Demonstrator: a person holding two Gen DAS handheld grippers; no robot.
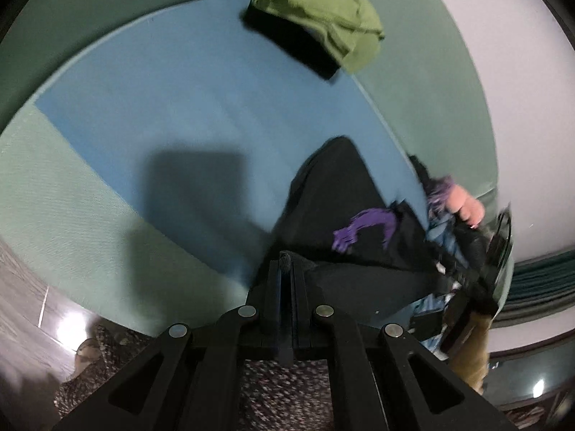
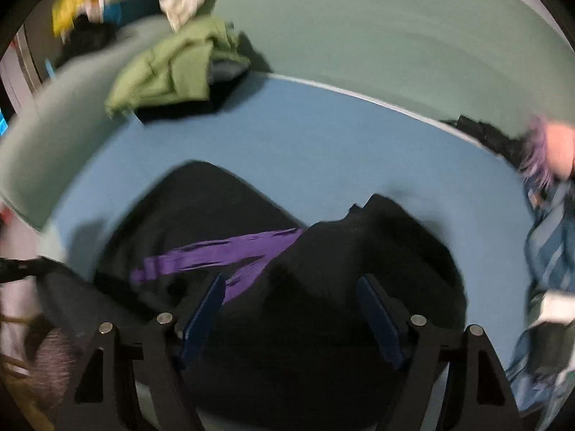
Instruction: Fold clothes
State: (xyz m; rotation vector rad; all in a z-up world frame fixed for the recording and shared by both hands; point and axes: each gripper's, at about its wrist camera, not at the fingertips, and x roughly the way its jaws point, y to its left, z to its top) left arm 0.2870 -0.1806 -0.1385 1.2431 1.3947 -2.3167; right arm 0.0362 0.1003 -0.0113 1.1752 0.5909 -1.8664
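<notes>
The black shirt (image 2: 222, 215) with its purple print (image 2: 215, 258) lies rumpled on the blue mat (image 2: 323, 136). The left gripper (image 1: 286, 265) is clenched on a bit of its soft cloth; the right gripper (image 2: 291, 309) hangs released over a raised hump. Judging by this, a fold is under way, and the next move calls for spreading the limp fabric flat. A green pile (image 2: 169, 68) sits well apart.

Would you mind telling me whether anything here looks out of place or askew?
The black garment with the purple print lies bunched and crooked on the blue mat, not flat. Behind it, the green garment sits crumpled, overhanging the mat's edge.
</notes>
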